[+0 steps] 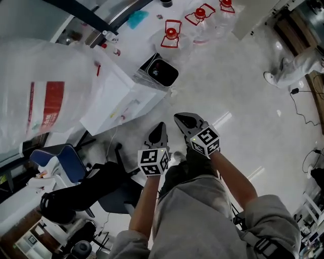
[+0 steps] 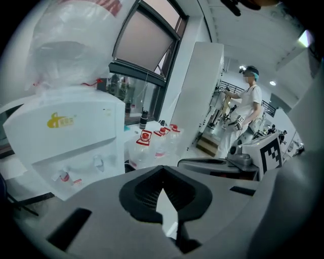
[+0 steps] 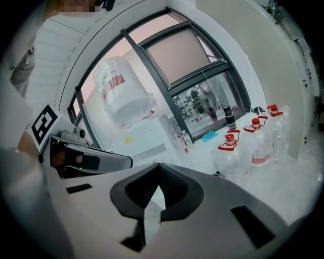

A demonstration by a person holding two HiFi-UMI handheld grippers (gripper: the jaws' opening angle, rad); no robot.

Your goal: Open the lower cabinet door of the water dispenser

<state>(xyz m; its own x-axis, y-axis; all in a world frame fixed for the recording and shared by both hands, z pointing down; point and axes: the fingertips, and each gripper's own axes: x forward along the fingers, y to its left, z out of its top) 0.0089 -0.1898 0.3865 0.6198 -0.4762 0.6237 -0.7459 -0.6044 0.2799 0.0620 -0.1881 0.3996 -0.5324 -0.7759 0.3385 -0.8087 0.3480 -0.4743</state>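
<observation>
The white water dispenser (image 1: 114,96), a plastic-wrapped jug (image 1: 45,86) on top, fills the head view's upper left; its lower cabinet door cannot be made out. Red-capped water bottles (image 1: 172,35) stand top centre. The left gripper (image 1: 161,126) and right gripper (image 1: 181,120) hover at centre, jaws closed, empty.

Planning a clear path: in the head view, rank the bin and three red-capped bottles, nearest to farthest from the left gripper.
1. Bin, straight ahead of the left gripper, beside the water dispenser.
2. Left bottle, beyond the bin.
3. Middle bottle, farther right.
4. Right bottle, at the top edge.
</observation>
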